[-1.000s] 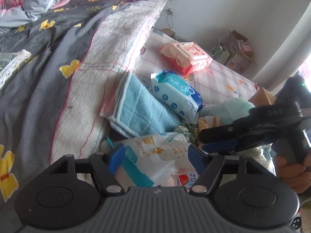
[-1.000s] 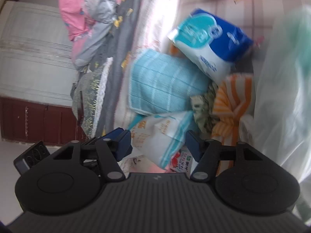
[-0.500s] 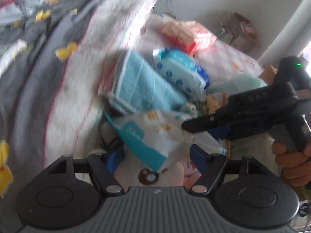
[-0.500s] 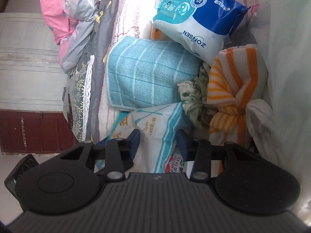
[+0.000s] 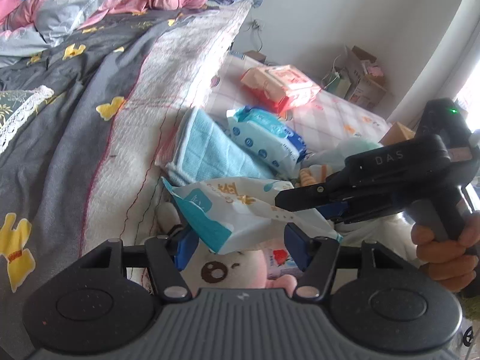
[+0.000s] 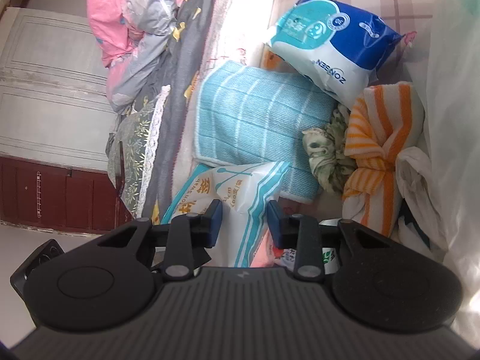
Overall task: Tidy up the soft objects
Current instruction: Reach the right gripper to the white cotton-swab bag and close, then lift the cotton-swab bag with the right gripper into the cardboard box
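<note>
- On a cluttered bed, the right gripper pinches one end of a white-and-teal cotton swab bag, its jaws having just been closing on the plastic; in the right wrist view the bag sits pressed between the blue pads.
- The bag hangs lifted above a plush toy with an embroidered eye, just in front of the left gripper.
- The left gripper's jaws, which have just been narrowing, stand apart on either side of the bag's lower corner; its pads do not press on anything.
- Behind the bag lies a folded blue cloth, and against that a blue-and-white wipes pack (its lettering upside down in the right wrist view).
- An orange-striped towel and a crumpled green cloth lie bunched together beside the blue cloth.
- Farther back, a red-and-pink pack rests alone on the checked sheet.
- A grey quilt with yellow shapes covers the bed's left side.
- A person's hand holds the right gripper's handle.
</note>
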A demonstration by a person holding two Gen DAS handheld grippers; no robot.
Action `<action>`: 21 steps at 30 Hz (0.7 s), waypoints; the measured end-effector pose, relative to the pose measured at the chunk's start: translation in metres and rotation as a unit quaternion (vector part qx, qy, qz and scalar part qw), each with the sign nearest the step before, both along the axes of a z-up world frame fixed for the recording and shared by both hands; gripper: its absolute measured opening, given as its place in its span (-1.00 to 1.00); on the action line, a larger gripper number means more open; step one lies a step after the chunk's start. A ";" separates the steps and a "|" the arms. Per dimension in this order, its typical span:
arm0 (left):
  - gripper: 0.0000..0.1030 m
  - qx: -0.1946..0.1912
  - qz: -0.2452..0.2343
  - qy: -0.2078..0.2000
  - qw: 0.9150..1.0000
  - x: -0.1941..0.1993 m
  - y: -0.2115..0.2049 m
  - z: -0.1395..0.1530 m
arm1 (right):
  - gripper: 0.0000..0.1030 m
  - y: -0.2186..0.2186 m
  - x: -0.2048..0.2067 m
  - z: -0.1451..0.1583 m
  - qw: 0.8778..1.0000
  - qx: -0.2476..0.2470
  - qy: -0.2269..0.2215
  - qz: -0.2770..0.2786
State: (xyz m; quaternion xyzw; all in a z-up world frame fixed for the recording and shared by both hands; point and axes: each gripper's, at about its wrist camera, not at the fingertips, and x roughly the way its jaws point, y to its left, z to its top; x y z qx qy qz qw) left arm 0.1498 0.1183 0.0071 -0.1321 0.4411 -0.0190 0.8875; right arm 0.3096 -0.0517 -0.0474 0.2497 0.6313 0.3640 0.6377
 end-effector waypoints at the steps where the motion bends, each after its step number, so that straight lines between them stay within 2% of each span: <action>1: 0.22 0.000 -0.001 -0.005 1.000 -0.002 -0.002 0.005 | -0.39 -0.002 -0.001 0.004 1.000 0.004 -0.003 -0.001; 5: 0.22 0.009 -0.020 -0.032 0.999 -0.010 -0.021 0.027 | -0.40 -0.018 -0.008 0.022 1.000 0.021 -0.023 -0.005; 10: 0.23 0.010 -0.056 -0.064 0.996 -0.012 -0.058 0.051 | -0.41 -0.062 -0.017 0.051 0.997 0.045 -0.057 -0.023; 15: 0.23 0.003 -0.112 -0.082 0.990 -0.001 -0.110 0.062 | -0.42 -0.128 -0.029 0.071 0.992 0.056 -0.088 -0.070; 21: 0.23 -0.014 -0.191 -0.084 0.978 0.018 -0.187 0.055 | -0.42 -0.216 -0.049 0.080 0.983 0.044 -0.112 -0.137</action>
